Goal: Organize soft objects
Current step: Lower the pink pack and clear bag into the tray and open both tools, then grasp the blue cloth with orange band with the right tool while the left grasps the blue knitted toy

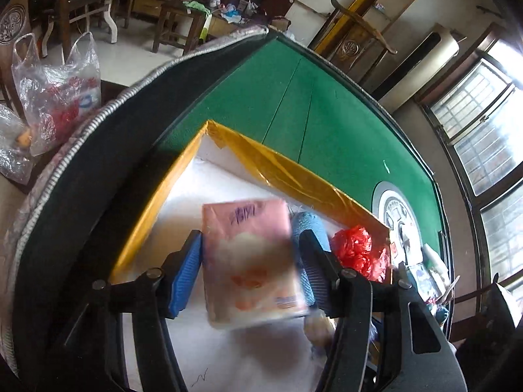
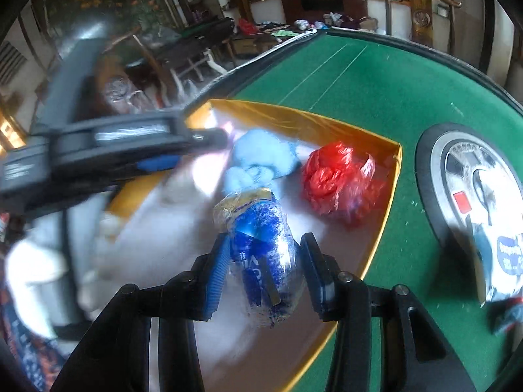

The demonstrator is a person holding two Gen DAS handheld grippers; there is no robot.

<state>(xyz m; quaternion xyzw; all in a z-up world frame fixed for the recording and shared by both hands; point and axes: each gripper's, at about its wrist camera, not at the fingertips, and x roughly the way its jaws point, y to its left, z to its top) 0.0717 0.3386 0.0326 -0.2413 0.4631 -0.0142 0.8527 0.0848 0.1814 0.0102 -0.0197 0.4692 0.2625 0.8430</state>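
- Nearest, the left gripper hangs over the box. A pink tissue pack sits between its jaws. The left pad looks to touch the pack's edge, but there seems to be a sliver of room on the right, and the pack is blurred, so I cannot tell whether it is grasped or just let go.
- The right gripper is over the near part of the same box, jaws clenched on a blue-and-white plastic packet.
- My reading: both hands are at the drop-off step, bringing soft things into the box. The next move calls for lowering each item onto a bare patch of the box floor, opening the jaws fully, then lifting straight out so nothing is dragged along.
- Further inside the box, toward its far wall: one light blue fluffy item and one crumpled red plastic bag, side by side.
- Count in the box: four soft things, two of them in or between jaws, two lying loose.
- Beyond the box on the green desk: one round silver centre panel, with another packet lying on its near edge.
- Off the desk, past the box's left side: plastic bags, at least two.
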